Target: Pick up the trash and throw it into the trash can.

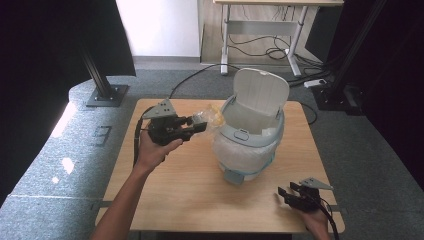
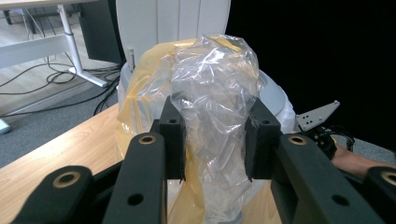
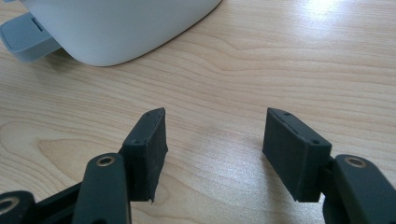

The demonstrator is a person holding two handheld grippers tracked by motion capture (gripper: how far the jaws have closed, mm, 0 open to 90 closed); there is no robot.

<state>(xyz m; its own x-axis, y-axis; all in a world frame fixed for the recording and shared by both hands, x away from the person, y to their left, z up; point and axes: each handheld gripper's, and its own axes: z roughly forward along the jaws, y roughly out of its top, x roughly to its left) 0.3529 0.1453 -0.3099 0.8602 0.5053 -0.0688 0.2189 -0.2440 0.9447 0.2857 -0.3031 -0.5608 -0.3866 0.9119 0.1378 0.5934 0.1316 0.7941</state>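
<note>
A white pedal bin with its lid raised stands in the middle of the wooden table. My left gripper hovers just left of the bin's rim, shut on a crumpled clear and yellow plastic bag. In the left gripper view the plastic bag bulges up between the two fingers, with the bin behind it. My right gripper rests low at the table's front right corner, open with nothing between its fingers. The bin's base and grey pedal lie ahead of it.
A white liner lines the bin's rim. Beyond the table stand a black stand foot on grey carpet and a desk frame with cables and a power strip.
</note>
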